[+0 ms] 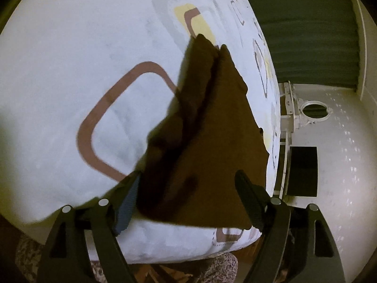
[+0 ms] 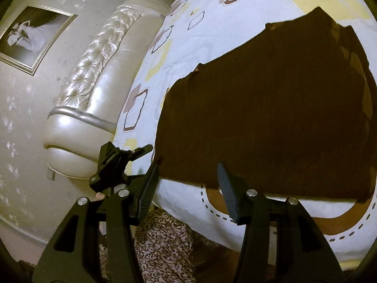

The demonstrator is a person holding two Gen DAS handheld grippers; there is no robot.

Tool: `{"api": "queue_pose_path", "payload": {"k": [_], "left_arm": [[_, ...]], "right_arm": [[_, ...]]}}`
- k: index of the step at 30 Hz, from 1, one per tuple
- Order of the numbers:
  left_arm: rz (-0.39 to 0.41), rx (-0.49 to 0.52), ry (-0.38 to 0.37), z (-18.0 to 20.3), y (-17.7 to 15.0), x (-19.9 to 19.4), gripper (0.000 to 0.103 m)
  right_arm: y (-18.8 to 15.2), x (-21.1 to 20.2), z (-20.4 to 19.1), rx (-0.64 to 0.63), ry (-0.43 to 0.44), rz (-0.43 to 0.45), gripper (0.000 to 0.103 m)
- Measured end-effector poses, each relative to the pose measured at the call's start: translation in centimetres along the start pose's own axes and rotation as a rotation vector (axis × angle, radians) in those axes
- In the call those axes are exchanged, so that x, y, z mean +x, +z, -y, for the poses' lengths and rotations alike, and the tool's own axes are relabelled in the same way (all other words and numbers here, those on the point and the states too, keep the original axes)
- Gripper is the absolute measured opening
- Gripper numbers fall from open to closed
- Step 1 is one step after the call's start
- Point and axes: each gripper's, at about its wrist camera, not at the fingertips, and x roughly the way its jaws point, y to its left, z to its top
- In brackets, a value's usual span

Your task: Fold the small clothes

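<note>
A dark brown garment lies on a bed with a white patterned cover. In the left wrist view it runs away from me with a lengthwise fold or ridge down its middle. My left gripper is open, its fingers on either side of the garment's near edge. In the right wrist view the garment lies flat and wide. My right gripper is open at the garment's near left corner, just above the bed's edge. Whether either touches the cloth I cannot tell.
A padded cream headboard and a framed picture on the wall are left of the bed. Green curtains and a dark panel lie beyond the bed's right side. Patterned fabric shows below the bed edge.
</note>
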Motion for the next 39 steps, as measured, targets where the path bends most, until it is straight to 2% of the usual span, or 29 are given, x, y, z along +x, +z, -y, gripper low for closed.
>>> {"api": "queue_pose_path", "payload": {"k": [3,5,10,18,20,22,25,28,31,35,39], "left_arm": [[-0.006,-0.015,-0.032,-0.4,0.4,-0.1,0.077],[-0.005,-0.022,-0.049,-0.9,0.6,-0.3,0.073],[-0.009,0.018,-0.049,-0.7,0.4,0.1,0.052],[0.034,0.060,-0.045,-0.2,0.0,0.4,0.052],[0.047,0.073,-0.030,-0.1,-0.2,0.3,0.045],[0.062,0.072,0.009,-0.3,-0.5,0.5,0.028],[0.070,0.038,-0.001,-1.0,-0.4,0.6,0.022],[0.077,0.052,0.002,-1.0,-0.5,0.6,0.021],[0.087,0.070,0.008,-1.0,-0.6,0.5,0.021],[0.095,0.079,-0.001,-1.1,-0.7,0.4,0.021],[0.097,0.077,-0.013,-1.5,-0.7,0.2,0.021]], "right_arm": [[-0.2,-0.1,0.2,0.001,0.003,-0.004,0.051],[-0.3,0.0,0.2,0.001,0.006,-0.006,0.051],[-0.5,0.8,0.1,-0.001,0.012,-0.021,0.051],[1.0,3.4,-2.6,-0.059,-0.017,-0.068,0.051],[2.5,5.0,-4.3,-0.109,-0.039,-0.091,0.052],[3.9,7.0,-6.1,-0.146,-0.083,-0.110,0.052],[7.0,11.9,-9.1,-0.158,-0.182,-0.159,0.052],[9.2,16.6,-11.9,-0.205,-0.262,-0.198,0.053],[10.8,22.3,-14.5,-0.245,-0.369,-0.255,0.061],[11.6,29.0,-16.7,-0.344,-0.567,-0.313,0.065],[11.6,33.0,-17.2,-0.419,-0.761,-0.338,0.065]]}}
